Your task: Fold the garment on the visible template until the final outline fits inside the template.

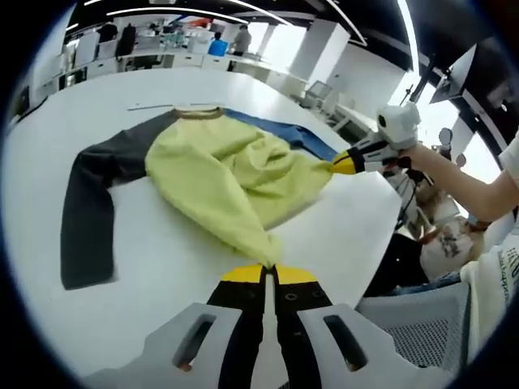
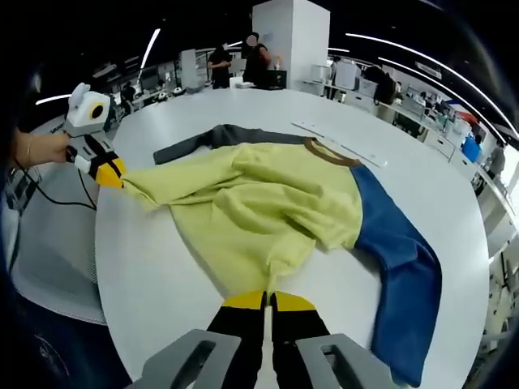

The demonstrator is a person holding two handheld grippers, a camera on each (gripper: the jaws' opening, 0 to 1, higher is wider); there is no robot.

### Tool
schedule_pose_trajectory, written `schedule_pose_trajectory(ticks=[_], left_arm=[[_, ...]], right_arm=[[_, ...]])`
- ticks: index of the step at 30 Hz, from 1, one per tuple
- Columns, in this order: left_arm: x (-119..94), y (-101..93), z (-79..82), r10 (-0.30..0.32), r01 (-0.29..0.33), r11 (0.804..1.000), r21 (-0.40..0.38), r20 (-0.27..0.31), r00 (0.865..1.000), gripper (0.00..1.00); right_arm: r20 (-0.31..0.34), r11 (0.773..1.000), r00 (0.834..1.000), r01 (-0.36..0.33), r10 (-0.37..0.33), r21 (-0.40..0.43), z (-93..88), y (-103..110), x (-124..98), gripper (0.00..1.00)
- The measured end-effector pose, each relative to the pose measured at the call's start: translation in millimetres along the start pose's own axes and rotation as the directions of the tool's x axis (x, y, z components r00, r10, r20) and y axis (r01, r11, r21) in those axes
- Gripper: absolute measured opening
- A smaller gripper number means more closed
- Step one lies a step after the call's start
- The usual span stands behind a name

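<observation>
We have the garment spread on the white table: yellow body bunched and lifted, brown collar at the far side, blue sleeve trailing off to the right of the right gripper's jaws, dark grey sleeve lying flat to the left of the left gripper's jaws. Right gripper: jaws clenched on a yellow hem corner just ahead of the tips. Left gripper: jaws likewise pinched on the opposite hem corner. Between the two pinch points the cloth hangs slack and creased. We cannot make out the template's outline; a pale strip lies past the collar.

Risks, as we judge them: uneven pull could skew the fold; slack fabric may double under itself; a thin pinch could slip; the blue sleeve could drag over the table edge.
</observation>
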State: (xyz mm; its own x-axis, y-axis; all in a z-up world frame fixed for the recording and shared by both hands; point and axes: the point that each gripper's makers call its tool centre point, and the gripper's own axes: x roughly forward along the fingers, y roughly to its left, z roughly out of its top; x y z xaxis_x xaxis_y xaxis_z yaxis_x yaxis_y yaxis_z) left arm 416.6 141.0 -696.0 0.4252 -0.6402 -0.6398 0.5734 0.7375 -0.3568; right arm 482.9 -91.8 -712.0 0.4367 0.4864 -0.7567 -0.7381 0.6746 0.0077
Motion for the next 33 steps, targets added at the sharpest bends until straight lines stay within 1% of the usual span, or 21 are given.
schedule_pose_trajectory(ticks=[2,5,10,16,20,27,30,33], left_arm=[[-2.8,2.1,-1.4,-0.001,0.001,1.0,0.004,-0.007,1.0,0.0],[-6.1,6.3,-7.1,0.006,-0.005,0.999,0.032,-0.035,0.999,0.0],[-11.5,12.6,-15.3,-0.002,0.004,1.0,0.027,-0.061,0.998,0.0],[-17.5,19.7,-23.5,-0.005,0.009,0.999,0.047,-0.09,0.996,0.0],[-20.8,28.8,-29.3,0.018,-0.012,0.998,0.057,-0.103,0.995,0.0],[-26.0,36.1,-36.4,0.014,-0.009,0.999,0.039,-0.118,0.993,0.0],[-27.7,37.0,-37.9,0.008,-0.008,1.0,-0.004,-0.12,0.993,0.0],[-28.7,37.8,-39.0,0.012,-0.013,1.0,-0.007,-0.125,0.992,0.0]], right_arm=[[-0.009,1.0,1.0,0.003,-0.003,0.007,-3.4,1.3,-3.6,0.0],[-0.032,1.0,0.999,0.016,-0.016,-0.002,-10.5,2.0,-8.9,0.0],[-0.045,1.0,0.999,0.02,-0.02,0.006,-17.6,4.8,-16.9,0.0],[-0.067,0.999,0.997,0.04,-0.038,0.023,-29.0,4.7,-26.9,0.0],[-0.085,0.998,0.995,0.051,-0.048,0.036,-38.4,4.9,-31.1,0.0],[-0.116,0.996,0.992,0.065,-0.058,0.065,-53.1,9.8,-41.2,0.0],[-0.123,0.995,0.991,0.068,-0.059,0.075,-58.6,12.5,-43.0,0.0],[-0.129,0.993,0.989,0.076,-0.065,0.085,-65.1,13.3,-44.0,0.0]])
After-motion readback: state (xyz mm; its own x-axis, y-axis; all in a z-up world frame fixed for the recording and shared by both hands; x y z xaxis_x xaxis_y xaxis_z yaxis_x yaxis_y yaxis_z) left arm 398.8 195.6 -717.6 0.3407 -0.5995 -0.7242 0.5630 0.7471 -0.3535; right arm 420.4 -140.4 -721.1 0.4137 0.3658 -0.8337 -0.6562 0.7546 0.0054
